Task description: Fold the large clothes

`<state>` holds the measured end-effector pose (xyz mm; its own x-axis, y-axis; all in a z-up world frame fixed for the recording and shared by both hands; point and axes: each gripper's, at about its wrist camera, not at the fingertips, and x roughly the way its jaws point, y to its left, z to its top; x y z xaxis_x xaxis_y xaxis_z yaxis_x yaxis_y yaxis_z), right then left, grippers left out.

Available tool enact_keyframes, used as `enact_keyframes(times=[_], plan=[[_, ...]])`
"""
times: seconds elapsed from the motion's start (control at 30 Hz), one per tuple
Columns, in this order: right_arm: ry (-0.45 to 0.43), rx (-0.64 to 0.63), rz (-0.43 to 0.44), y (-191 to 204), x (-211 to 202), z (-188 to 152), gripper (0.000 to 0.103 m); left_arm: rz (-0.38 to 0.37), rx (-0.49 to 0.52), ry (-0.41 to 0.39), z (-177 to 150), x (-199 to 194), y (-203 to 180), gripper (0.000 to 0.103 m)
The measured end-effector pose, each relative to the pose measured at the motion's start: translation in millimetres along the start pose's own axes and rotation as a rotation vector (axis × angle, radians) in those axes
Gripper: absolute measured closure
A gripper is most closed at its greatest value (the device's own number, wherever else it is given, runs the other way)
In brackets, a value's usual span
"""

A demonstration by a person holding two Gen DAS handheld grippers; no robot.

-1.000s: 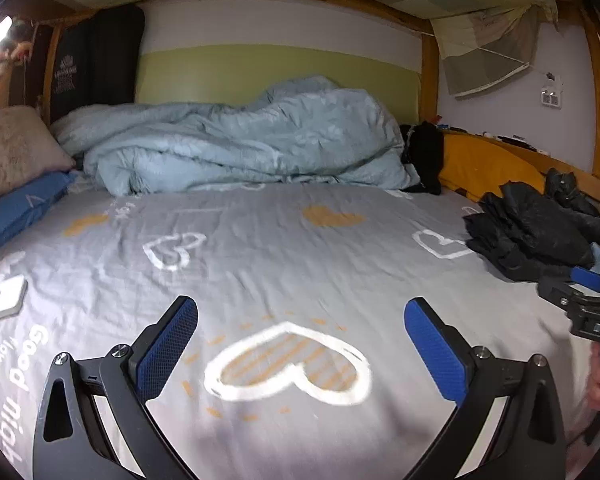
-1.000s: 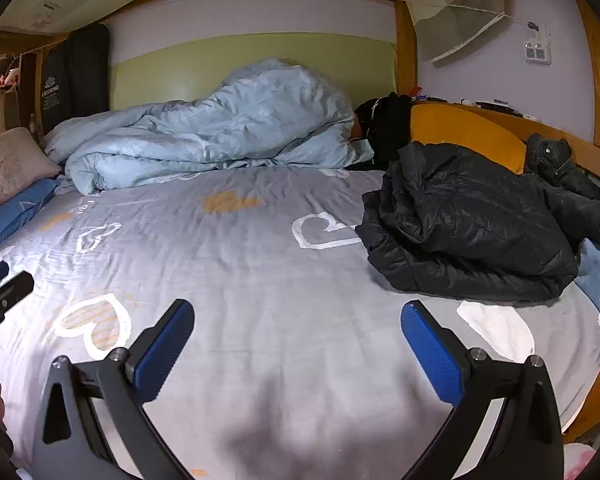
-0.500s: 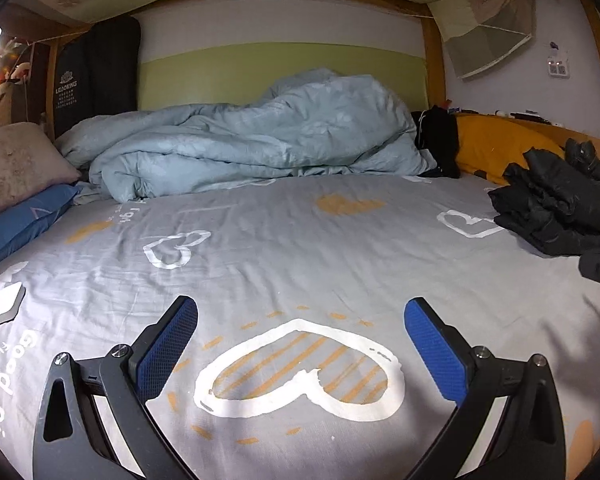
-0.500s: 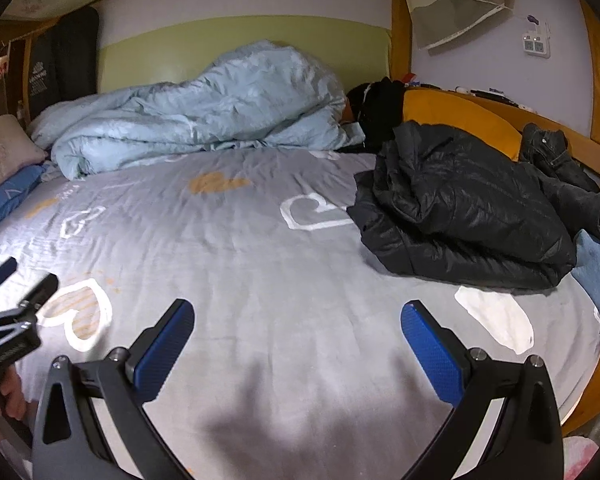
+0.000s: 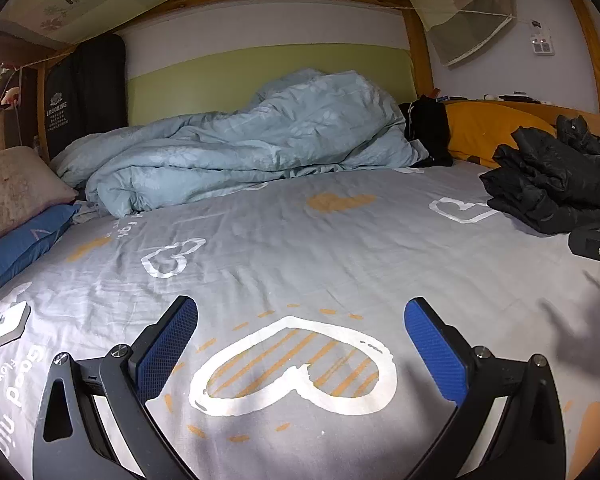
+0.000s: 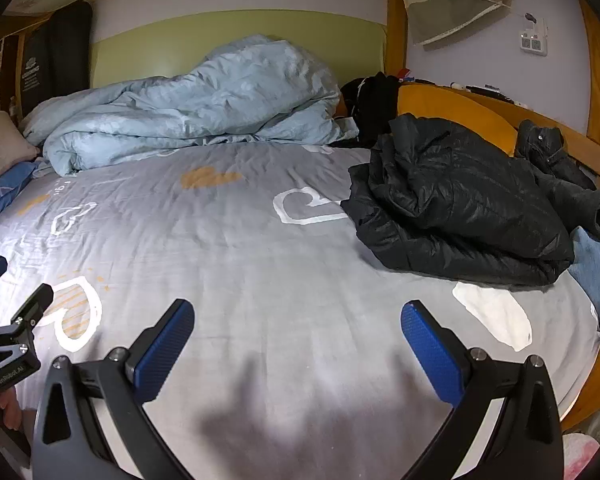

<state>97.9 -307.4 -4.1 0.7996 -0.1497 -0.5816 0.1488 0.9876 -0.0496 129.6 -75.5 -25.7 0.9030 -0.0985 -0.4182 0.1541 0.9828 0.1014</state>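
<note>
Both views have shifted since the earlier frames: the black jacket (image 6: 456, 204) now sits closer in the right wrist view and further into frame in the left wrist view (image 5: 552, 180). It lies crumpled on the right side of the grey sheet (image 6: 260, 248), partly covering a white heart print. Right gripper (image 6: 296, 344) hovers over bare sheet, fingers spread apart, holding nothing. Left gripper (image 5: 300, 348) is likewise spread wide, above a striped heart print (image 5: 292, 368). A light-blue duvet (image 5: 236, 148) is heaped at the far end.

Beside the black jacket (image 6: 452, 204), a blue cloth (image 6: 598, 272) is cut by the picture's edge; small shelf items behind the jacket are unreadable.
</note>
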Motion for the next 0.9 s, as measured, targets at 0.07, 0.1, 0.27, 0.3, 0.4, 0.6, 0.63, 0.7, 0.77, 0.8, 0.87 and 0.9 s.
enact_keyframes(times=[0.07, 0.1, 0.27, 0.3, 0.4, 0.6, 0.63, 0.7, 0.77, 0.8, 0.87, 0.9], plan=[[0.005, 0.001, 0.001, -0.7, 0.7, 0.1, 0.0, 0.0, -0.008, 0.003, 0.3, 0.7, 1.9, 0.0], [0.005, 0.001, 0.0, -0.7, 0.5, -0.1, 0.0, 0.0, -0.011, 0.004, 0.3, 0.9, 2.8, 0.0], [0.006, 0.0, 0.001, -1.3, 0.9, -0.1, 0.0, -0.003, -0.017, 0.015, -0.1, 2.4, 4.3, 0.0], [0.008, 0.0, 0.001, -1.6, 0.9, -0.1, 0.0, -0.003, -0.018, 0.017, -0.4, 2.5, 4.6, 0.0], [0.006, 0.004, 0.008, -2.4, 0.8, 0.0, 0.0, -0.003, -0.024, 0.022, -0.5, 3.0, 5.5, 0.0], [0.009, 0.002, 0.006, -0.5, 2.0, -0.9, 0.0, -0.001, -0.031, 0.033, -0.7, 4.8, 6.5, 0.0], [0.011, 0.003, 0.007, -0.2, 2.1, -1.0, 0.0, 0.002, -0.033, 0.033, -0.8, 5.0, 6.7, 0.0], [0.011, 0.004, 0.005, 0.2, 2.2, -0.8, 0.0, 0.008, -0.034, 0.032, -0.8, 4.6, 7.3, 0.0], [0.009, 0.006, 0.008, 0.1, 1.9, -1.0, 0.0, 0.008, -0.034, 0.031, -0.8, 4.7, 7.4, 0.0], [0.008, 0.007, 0.01, 0.2, 1.6, -1.1, 0.0, 0.009, -0.033, 0.031, -0.8, 4.5, 7.3, 0.0], [0.005, 0.005, 0.009, 1.6, 1.0, -1.7, 0.0, 0.009, -0.032, 0.032, -0.9, 4.5, 7.4, 0.0], [0.005, 0.003, 0.009, 2.1, 0.9, -1.8, 0.0, 0.009, -0.032, 0.032, -0.9, 4.4, 7.5, 0.0]])
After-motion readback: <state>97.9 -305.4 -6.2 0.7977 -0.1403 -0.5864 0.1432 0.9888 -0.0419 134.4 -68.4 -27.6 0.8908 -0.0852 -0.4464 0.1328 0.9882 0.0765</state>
